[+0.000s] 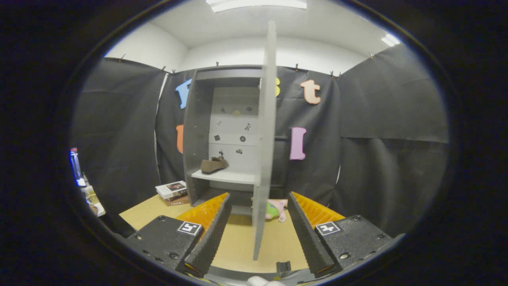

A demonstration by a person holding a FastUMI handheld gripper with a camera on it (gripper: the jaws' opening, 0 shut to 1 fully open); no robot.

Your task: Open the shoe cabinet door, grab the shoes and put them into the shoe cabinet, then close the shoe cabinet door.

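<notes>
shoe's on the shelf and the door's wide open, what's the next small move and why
Probably push the door sideways toward the cabinet. The brown shoe already sits on the shelf, and the door's edge stands between the open tongs, touching neither finger, so closing looks like what remains.

this is a recording booth in a plain room, not a real home. black cloth (381,119) hangs on clips as walls on all sides, and above it white painted walls and a ceiling light (256,4) show. a small grey shoe cabinet (206,131) stands on a light wooden table (238,242), its door (265,135) open, with a stack of books (172,192) just beside it. the gripper (258,222) has its fingers spread apart.
</notes>
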